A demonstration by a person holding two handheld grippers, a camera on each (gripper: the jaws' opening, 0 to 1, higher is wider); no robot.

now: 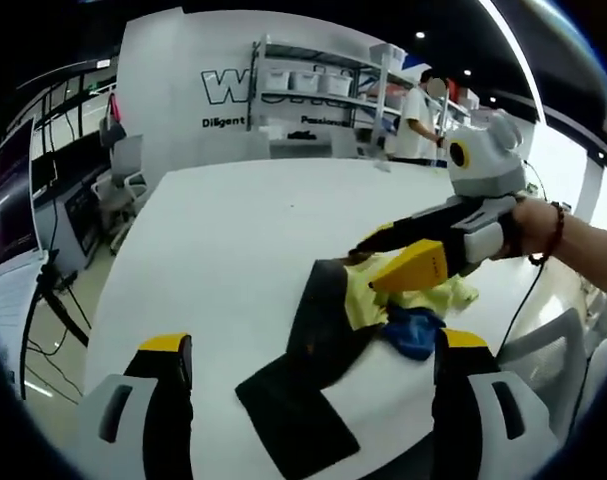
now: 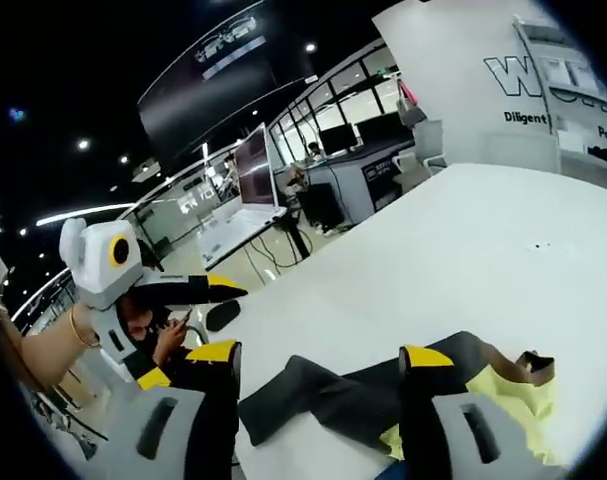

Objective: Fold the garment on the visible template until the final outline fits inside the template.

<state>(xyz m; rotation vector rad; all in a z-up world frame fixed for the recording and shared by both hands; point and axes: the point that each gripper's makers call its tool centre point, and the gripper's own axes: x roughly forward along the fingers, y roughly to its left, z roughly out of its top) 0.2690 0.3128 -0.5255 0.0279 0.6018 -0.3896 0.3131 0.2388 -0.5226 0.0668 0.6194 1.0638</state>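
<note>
Office hall, white desk [image 1: 243, 230] under ceiling lights. Left hand-held gripper [image 1: 313, 385]: jaws spread, holding nothing, hovering short of the garment. Black-and-yellow crumpled fabric garment [image 1: 333, 330]: lying bunched near the desk edge, blue patch beside; no template outline discernible; folding judged barely begun. Right hand-held gripper [image 1: 378, 255]: over the garment's yellow part, grip state cannot be told. Beyond: shelving, monitors, a person standing.

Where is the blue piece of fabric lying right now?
In the left gripper view, the blue fabric lies on the white table at lower right, against the yellow garment and beside the black garment.
</note>
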